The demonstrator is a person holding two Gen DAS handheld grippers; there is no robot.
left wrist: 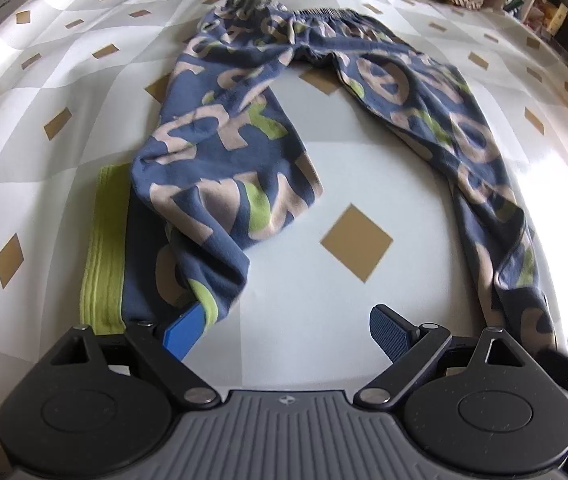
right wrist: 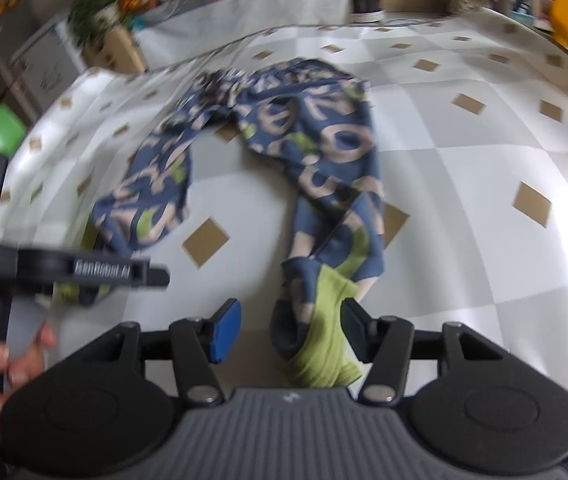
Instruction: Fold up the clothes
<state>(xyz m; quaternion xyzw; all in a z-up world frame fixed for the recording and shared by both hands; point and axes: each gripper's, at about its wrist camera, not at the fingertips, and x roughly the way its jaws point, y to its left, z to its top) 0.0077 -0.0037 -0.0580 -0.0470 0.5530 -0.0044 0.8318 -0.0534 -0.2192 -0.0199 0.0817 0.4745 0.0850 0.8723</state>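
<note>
Here the trousers' cuff [right wrist: 324, 344] lies between the right claw [right wrist: 290, 330] (parted).

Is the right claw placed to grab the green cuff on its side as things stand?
Probably yes. The right claw stands open with the green cuff between its fingers, touching the right one; the left pad is clear of it. Nothing blocks a close, though the view is blurred.
</note>
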